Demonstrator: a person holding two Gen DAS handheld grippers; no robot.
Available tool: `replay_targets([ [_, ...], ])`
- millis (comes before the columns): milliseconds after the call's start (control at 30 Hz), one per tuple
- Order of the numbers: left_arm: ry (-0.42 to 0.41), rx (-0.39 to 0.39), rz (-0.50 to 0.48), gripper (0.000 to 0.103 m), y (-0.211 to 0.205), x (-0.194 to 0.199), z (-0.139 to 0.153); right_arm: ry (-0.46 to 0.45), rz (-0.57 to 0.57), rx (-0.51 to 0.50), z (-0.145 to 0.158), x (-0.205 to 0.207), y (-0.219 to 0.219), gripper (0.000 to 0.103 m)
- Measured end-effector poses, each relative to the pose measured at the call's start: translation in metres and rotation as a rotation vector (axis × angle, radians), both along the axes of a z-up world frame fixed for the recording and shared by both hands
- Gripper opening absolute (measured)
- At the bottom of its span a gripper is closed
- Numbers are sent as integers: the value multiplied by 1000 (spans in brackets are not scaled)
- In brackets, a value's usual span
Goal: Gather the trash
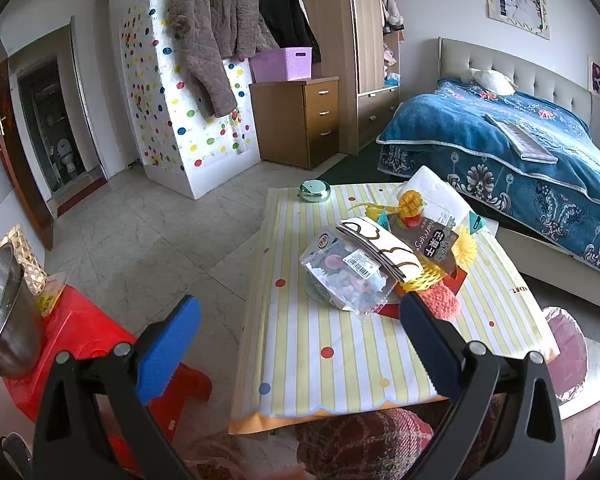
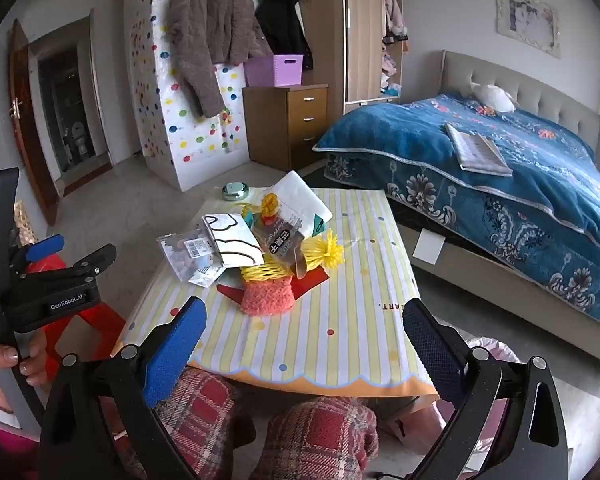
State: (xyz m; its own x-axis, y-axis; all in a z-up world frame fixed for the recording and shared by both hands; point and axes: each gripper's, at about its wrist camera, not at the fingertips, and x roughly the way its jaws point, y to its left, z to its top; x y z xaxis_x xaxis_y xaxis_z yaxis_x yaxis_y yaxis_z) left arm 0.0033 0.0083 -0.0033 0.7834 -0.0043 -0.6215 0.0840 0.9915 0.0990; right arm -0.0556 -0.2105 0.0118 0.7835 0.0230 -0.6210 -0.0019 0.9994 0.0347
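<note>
With both tongs (image 1: 300, 336) (image 2: 304, 340) spread empty, I should approach the clear wrapper (image 1: 346, 276) at twelve o'clock on the desk (image 1: 340, 360), pinching its edge.

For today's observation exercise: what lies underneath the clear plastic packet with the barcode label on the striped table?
Under the clear plastic packet a pale green round thing shows at its near-left edge, resting on the striped tablecloth. A white patterned bag overlaps its far edge. What the round thing is stays hidden.

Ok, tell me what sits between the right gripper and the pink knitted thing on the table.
Only bare striped tablecloth, shown in the right wrist view. The right gripper, open, hovers over the near table edge, and nothing lies before the pink knitted piece at the trash pile's front.
</note>
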Motion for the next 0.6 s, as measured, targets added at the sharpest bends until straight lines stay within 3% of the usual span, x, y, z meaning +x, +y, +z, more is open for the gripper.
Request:
replay_targets([
  [600,1,2,2,97,1,-4,-1,1,-2,-1,0,0,1,98],
])
